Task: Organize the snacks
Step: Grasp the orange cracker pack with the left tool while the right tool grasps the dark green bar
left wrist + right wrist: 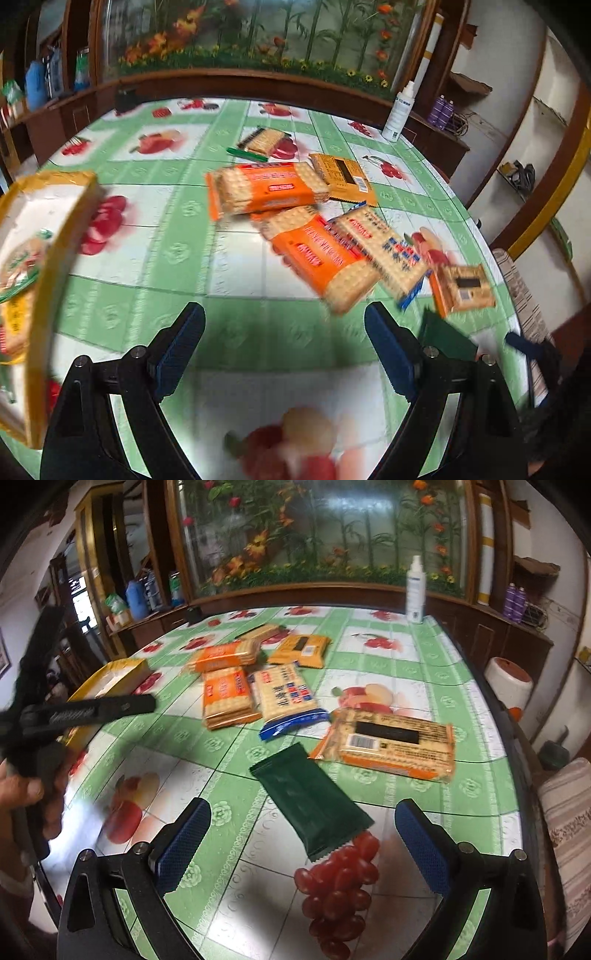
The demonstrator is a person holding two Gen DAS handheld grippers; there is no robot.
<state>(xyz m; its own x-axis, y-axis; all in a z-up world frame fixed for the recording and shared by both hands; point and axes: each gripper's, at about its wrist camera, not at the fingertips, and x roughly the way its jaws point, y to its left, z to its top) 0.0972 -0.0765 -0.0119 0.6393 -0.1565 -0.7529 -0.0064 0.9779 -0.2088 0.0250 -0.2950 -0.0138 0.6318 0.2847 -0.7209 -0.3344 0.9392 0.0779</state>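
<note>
Tablecloth (461, 664), green packet (310, 805) between right tongs (303, 845)

Glossy fruit-print green-and-white plastic cloth (424, 686) covers the worktop, catching glare. Shiny orange plastic-wrapped cracker packets (225, 698) lie beside a matt dark green foil sachet (308, 805). Ridged blue rubbery pads line the black plastic fingers (183, 845). Polished brown wooden cabinet (332, 594) behind.

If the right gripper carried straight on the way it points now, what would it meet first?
Most likely the dark green packet, which lies flat on the table just ahead of the open right gripper, its near end roughly between the fingers. Depth is hard to judge; it might touch tablecloth first.
</note>
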